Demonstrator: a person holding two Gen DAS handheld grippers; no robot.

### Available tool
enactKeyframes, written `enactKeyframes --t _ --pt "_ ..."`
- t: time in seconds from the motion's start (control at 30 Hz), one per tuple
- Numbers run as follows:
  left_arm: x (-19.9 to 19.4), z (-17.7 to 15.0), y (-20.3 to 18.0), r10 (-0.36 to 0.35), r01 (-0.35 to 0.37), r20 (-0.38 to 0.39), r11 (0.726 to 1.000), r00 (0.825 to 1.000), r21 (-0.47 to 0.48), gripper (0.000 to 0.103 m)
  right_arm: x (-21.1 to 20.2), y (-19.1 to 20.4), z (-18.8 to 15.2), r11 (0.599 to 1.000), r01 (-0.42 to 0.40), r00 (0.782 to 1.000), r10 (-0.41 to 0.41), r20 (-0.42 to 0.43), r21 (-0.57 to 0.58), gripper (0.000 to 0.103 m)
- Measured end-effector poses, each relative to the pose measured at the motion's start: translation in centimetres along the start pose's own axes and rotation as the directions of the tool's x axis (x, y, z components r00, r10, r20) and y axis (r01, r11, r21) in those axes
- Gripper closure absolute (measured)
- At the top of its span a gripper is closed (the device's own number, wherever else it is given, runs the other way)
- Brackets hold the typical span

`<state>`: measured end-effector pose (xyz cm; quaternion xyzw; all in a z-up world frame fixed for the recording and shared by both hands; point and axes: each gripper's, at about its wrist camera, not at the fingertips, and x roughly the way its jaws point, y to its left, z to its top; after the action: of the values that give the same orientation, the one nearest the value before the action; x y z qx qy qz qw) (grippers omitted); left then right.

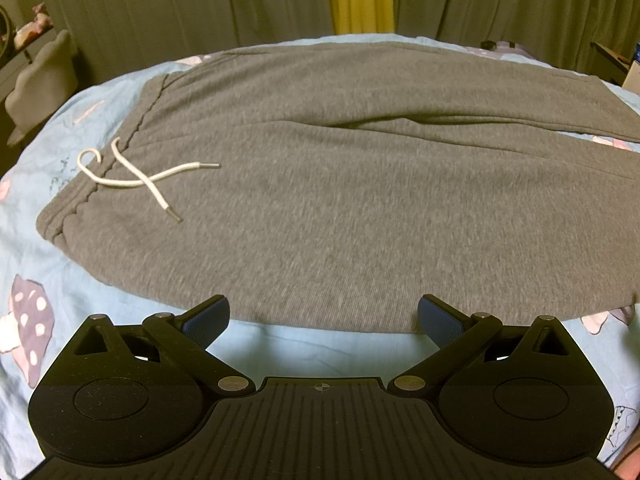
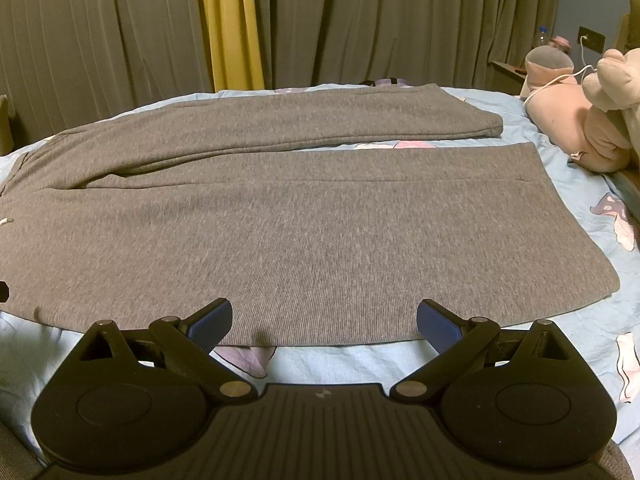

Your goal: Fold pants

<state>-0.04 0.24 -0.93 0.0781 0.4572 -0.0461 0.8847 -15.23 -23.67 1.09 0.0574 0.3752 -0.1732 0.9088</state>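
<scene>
Blue-padded left gripper [image 1: 323,315] and right gripper [image 2: 324,319] both hung spread wide, empty, at the near hem; grey pants [image 2: 280,236] lay flat, unfolded, on the bedsheet [image 1: 52,248], legs apart; every fold remained

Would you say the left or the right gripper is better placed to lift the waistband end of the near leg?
Left. The left gripper hangs open at the pants' near edge, close to the drawstring; the right gripper faces the leg's cuff end.
</scene>
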Motion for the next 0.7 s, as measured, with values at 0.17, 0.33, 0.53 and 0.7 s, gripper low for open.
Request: enactKeyframes --t 0.17,0.33,0.53,0.7 --pt "0.09 0.06 0.08 -0.001 0.001 -0.002 1.000 1.000 0.000 0.000 0.02 -0.01 -0.01 1.000 0.000 1.000 0.000 -0.001 -0.001 0.004" --pt "0.09 0.06 0.08 -0.002 0.002 -0.003 1.000 1.000 -0.001 0.000 0.04 0.05 -0.20 1.000 0.001 1.000 -0.001 -0.002 -0.001 0.004" --pt "0.11 0.02 0.11 -0.002 0.002 -0.008 1.000 1.000 -0.002 0.000 0.03 0.01 -0.18 1.000 0.001 1.000 -0.001 -0.003 -0.001 0.004" --pt "0.08 0.16 0.17 -0.004 0.004 -0.014 1.000 1.000 -0.005 0.000 0.02 0.08 -0.25 1.000 0.001 1.000 -0.001 -0.004 -0.001 0.004"
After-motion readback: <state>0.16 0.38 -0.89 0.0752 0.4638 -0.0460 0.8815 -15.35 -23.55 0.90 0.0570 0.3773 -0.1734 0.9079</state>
